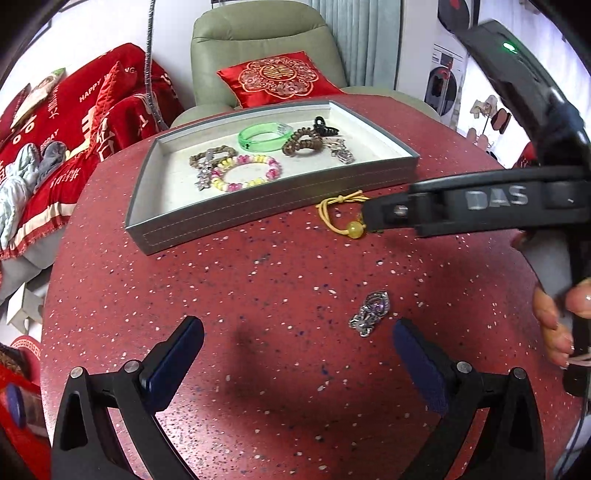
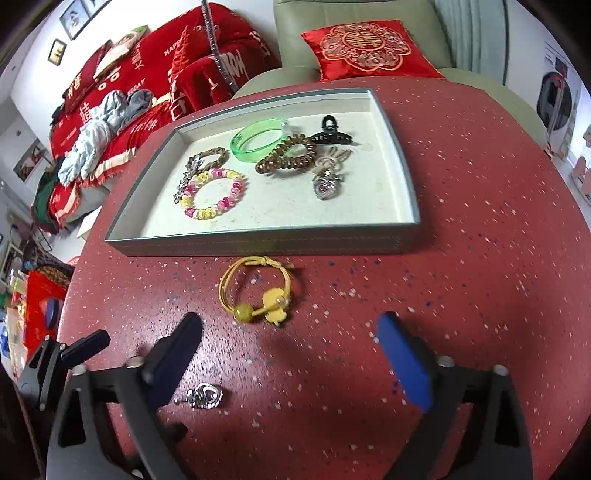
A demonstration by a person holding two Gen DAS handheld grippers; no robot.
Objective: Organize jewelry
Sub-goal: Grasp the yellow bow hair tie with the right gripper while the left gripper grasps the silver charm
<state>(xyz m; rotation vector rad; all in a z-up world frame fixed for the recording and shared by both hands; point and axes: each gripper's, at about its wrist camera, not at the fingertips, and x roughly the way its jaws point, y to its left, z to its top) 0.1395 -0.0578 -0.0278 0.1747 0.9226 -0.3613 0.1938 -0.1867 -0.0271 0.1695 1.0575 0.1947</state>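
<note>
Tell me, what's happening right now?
Both grippers, left and right, open, empty. Yellow hair tie, silver pendant outside tray. Nothing blocking.

Red speckled table (image 2: 480, 184), green armchair (image 1: 258, 33) w/ red cushion (image 2: 369, 48), red bedding (image 2: 155, 74)

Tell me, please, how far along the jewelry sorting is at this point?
Mostly done: the grey tray already holds the green bangle, pink-and-yellow bead bracelet, coil hair tie, black claw clip and a silver charm. Nothing is gripped; the right gripper, open, sits near the yellow hair tie. That tie and the silver pendant remain on the table, the latter by the open left gripper.
</note>
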